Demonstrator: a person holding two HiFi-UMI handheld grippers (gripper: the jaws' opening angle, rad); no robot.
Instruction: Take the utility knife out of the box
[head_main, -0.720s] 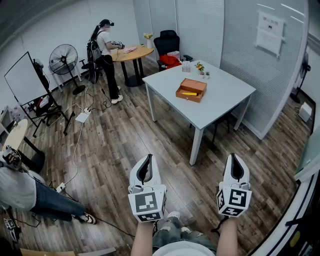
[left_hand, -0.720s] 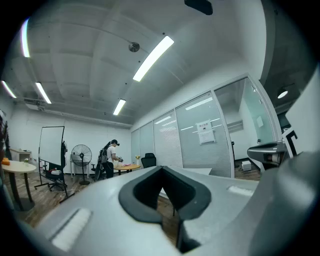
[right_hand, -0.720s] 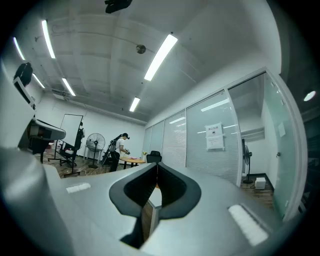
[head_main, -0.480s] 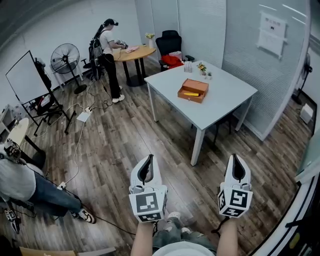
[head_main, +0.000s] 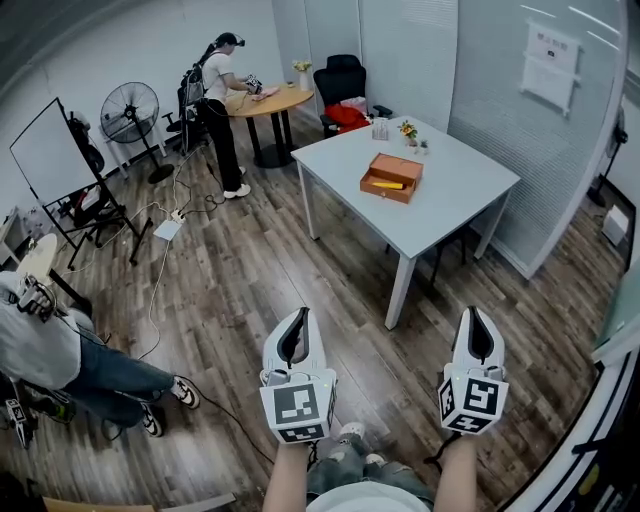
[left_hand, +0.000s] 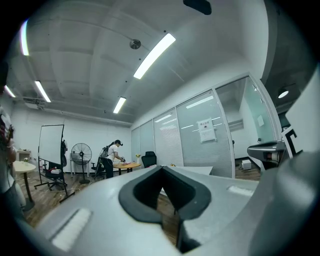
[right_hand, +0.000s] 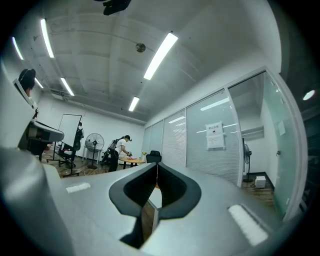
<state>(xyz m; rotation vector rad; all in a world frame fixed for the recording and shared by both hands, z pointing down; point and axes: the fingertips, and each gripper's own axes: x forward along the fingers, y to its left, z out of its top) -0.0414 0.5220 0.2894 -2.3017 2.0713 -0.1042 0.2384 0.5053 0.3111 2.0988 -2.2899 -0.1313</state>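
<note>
Head view: both forearms come up from the lower edge side by side, held level and pointing toward the white table (head_main: 455, 205), which stands well ahead across the wooden floor. The left gripper (head_main: 299, 314) and the right gripper (head_main: 477, 312) hang in the air well short of the table, each with its marker cube facing the camera. The orange box (head_main: 375, 186) sits open near the middle of the table, and the utility knife (head_main: 388, 184), a yellow sliver, lies inside it. Beyond the table's far left corner a person (head_main: 222, 95) stands at a round table (head_main: 275, 101).

Left gripper view: the left gripper (left_hand: 161, 167) has its jaws pressed together with nothing between them; the white table (left_hand: 200, 171) shows just past the tips.

Right gripper view: the right gripper (right_hand: 157, 164) also has its jaws together and empty, aimed level toward the table
</note>
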